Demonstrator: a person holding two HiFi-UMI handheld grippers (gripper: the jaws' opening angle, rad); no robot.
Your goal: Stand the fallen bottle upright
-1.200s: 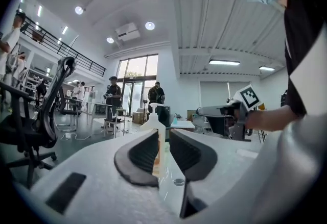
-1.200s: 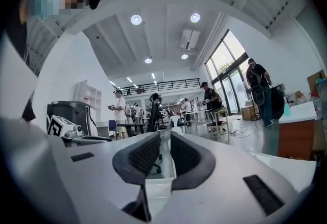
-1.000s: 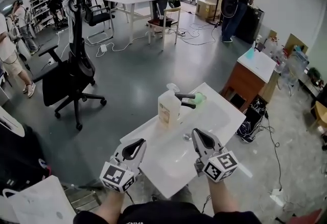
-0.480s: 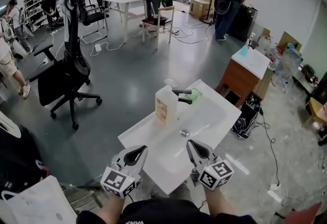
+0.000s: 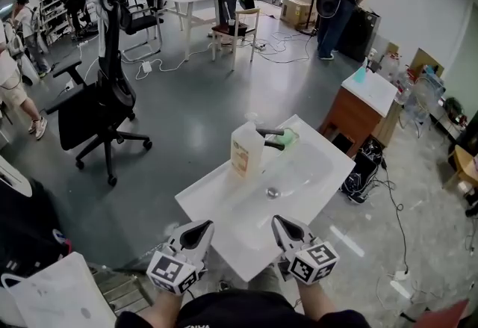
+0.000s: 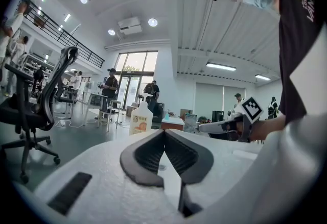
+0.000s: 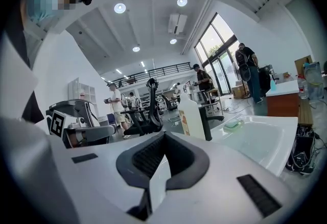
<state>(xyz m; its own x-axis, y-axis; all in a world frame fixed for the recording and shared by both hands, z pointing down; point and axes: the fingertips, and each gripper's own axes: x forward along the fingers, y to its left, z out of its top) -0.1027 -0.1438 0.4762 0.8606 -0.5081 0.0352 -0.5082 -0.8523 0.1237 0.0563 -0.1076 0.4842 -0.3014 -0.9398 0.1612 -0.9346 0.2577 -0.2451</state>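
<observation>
A translucent pump bottle [image 5: 246, 149] with an orange label stands upright on the back left rim of the white sink basin [image 5: 216, 203]. It is next to the black faucet [image 5: 270, 138]. The bottle also shows in the left gripper view [image 6: 141, 120] and, ahead of the jaws, in the right gripper view [image 7: 191, 116]. My left gripper [image 5: 197, 229] and right gripper [image 5: 281, 225] hover by the basin's near edge, well short of the bottle. Both are shut and hold nothing; the jaws meet in the left gripper view [image 6: 164, 134] and the right gripper view [image 7: 163, 137].
A green soap bar [image 5: 288, 142] lies behind the faucet, and a metal drain [image 5: 272, 191] sits mid-basin. A black office chair [image 5: 104, 98] stands left, a wooden cabinet with a white top [image 5: 370, 106] right, and a black bag [image 5: 366, 169] on the floor. People stand at the back.
Both grippers have drawn back from the basin toward me and sunk a little. The bottle stands upright in the same place throughout.
</observation>
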